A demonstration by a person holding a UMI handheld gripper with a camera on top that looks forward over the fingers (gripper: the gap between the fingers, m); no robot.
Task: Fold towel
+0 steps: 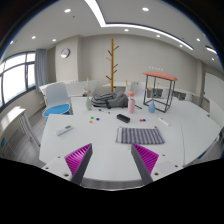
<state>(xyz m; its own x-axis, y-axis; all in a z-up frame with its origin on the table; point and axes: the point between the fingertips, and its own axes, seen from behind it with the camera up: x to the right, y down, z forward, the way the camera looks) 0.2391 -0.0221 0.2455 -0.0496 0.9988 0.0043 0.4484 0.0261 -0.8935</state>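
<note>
Grey striped cloth towel lies flat on the white surface.
Open fingers hold nothing; towel just ahead, at one o'clock.

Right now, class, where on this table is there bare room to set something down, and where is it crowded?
Bare tabletop lies between the open claw and the grey striped towel, and left of that towel. The far side is crowded: a pink bottle, a black flat object and small clutter.
</note>
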